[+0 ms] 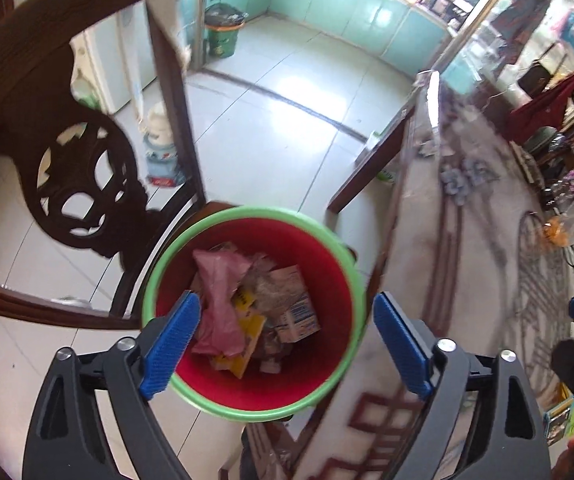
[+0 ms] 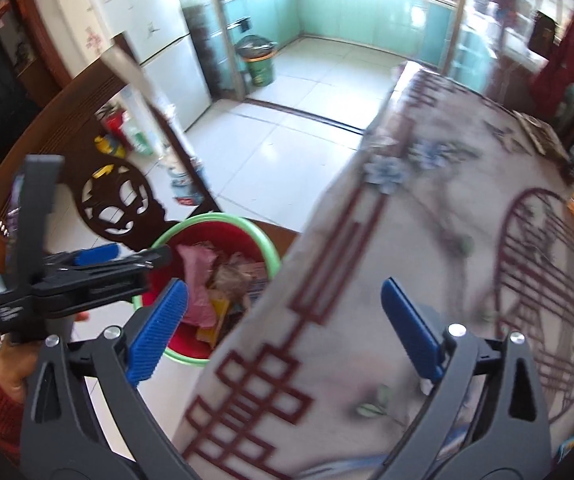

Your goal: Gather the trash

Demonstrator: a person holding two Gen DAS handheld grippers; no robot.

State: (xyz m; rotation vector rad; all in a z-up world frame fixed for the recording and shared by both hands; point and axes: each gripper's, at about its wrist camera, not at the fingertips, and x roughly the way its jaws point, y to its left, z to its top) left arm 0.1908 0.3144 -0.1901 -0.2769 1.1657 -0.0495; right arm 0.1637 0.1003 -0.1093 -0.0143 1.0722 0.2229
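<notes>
In the left wrist view the left gripper (image 1: 285, 344) fills the bottom of the frame, its blue ribbed fingers (image 1: 171, 346) spread wide with nothing between the pads. Straight beyond them, at lower centre, stands the round red plastic bin with a light-green rim (image 1: 343, 280). It sits on the pale floor tiles just beside the edge of the table covered in a grey cloth with dark-red line patterns (image 1: 483, 280).

Inside the bin lies the trash: a crumpled pink plastic bag (image 1: 217, 304), a flat yellow wrapper (image 1: 247, 344), a small white carton with blue print (image 1: 299, 316) and some crinkled clear film, all loosely heaped on the bottom.

In the right wrist view the right gripper (image 2: 283, 330) hangs over the table's edge, fingers likewise wide apart and empty.

Left of the bin stands a dark carved wooden chair back (image 1: 83, 200). Far off, at upper centre, a green bucket-shaped bin lined with a dark bag (image 1: 223, 34) stands by turquoise cabinets.
</notes>
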